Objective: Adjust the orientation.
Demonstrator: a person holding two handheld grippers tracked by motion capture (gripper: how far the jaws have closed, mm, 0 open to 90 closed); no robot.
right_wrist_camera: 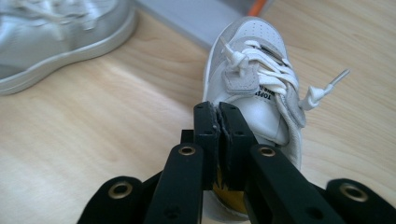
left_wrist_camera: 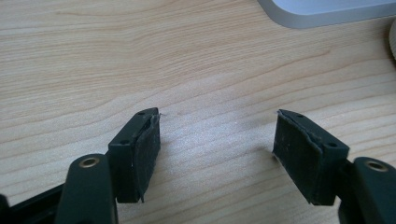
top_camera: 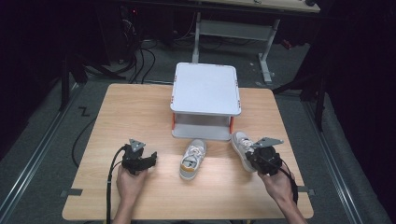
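Right tool pinching a small shoe near the tabletop's right edge.

White two-tier stand (top_camera: 205, 88) sits at the far-middle edge; a second shoe (top_camera: 193, 158) lies just before it, mid-tabletop (top_camera: 140, 112). Right tool (right_wrist_camera: 219, 116) is pressed together on the heel rim of the grey-white shoe (right_wrist_camera: 254, 70), toe pointing at the stand. Left tool (left_wrist_camera: 217, 135) rests near the front-left, spread, nothing between.
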